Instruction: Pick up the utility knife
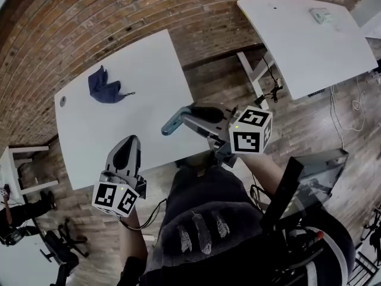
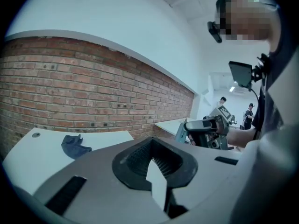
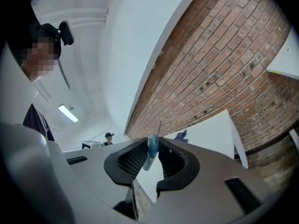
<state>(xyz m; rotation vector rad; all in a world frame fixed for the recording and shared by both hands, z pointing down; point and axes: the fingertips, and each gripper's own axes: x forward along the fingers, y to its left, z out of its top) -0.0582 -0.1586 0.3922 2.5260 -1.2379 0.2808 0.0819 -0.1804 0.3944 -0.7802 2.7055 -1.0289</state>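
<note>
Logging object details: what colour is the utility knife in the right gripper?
Light blue utility knife, clearest in the head view.

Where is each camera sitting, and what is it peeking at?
Head view: on the person's head, looking down at white table, left gripper, right gripper, torso.
Left gripper view: on the left gripper, along its shut jaws toward the brick wall; right gripper, forearm show.
Right gripper view: on the right gripper, along jaws clamping the utility knife; torso shows.
Shared: all see the blue cloth.
</note>
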